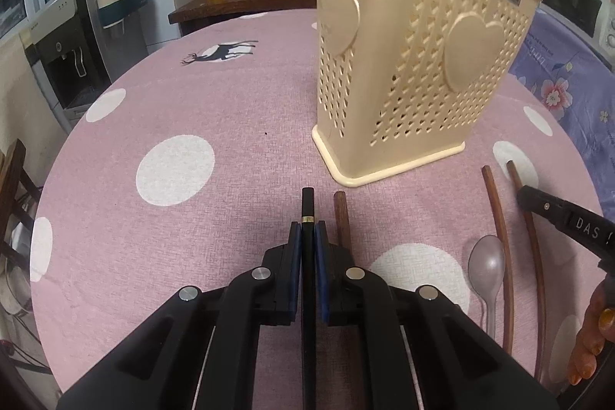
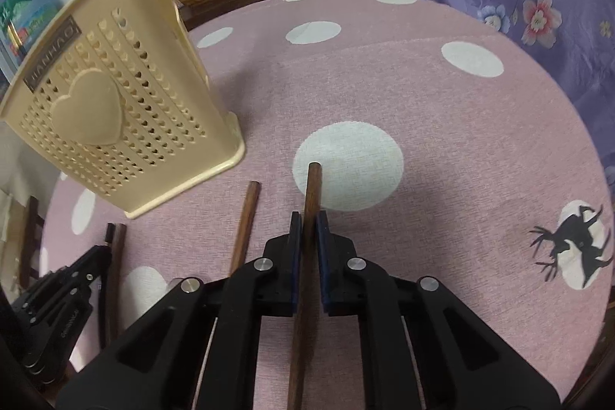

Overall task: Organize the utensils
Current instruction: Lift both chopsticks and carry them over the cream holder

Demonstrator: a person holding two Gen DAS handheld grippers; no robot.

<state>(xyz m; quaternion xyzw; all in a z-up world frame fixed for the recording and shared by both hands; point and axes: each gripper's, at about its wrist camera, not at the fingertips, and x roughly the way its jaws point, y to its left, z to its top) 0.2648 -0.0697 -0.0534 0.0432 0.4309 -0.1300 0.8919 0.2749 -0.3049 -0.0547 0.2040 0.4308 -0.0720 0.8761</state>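
Chopsticks, a spoon and one tall cream holder share a pink spotted surface [image 1: 192,95].

Left wrist view: the left gripper [image 1: 306,229] is clamped on a black chopstick [image 1: 307,206] with a gold band, its tip poking out ahead of the pads. The grip sits near one end, probably so the stick can be tipped upright and dropped into the perforated holder [image 1: 403,64], which stands just beyond. One brown chopstick [image 1: 341,218] lies right beside the black one. To the right lie two more brown chopsticks [image 1: 499,237], and a clear plastic spoon [image 1: 486,268] rests next to them. The right gripper [image 1: 530,198] reaches in at that edge onto the outer stick. Count on the surface: one black stick, three brown, one spoon. Another brown handle already rises from the holder.

Right wrist view: the right gripper [image 2: 307,229] is pressed shut on a brown chopstick [image 2: 311,191], which lies lengthwise between the pads. A second brown chopstick [image 2: 246,218] lies just left. The holder [image 2: 115,102] stands nearby at left, within easy reach. The left gripper [image 2: 92,264] shows low at left.
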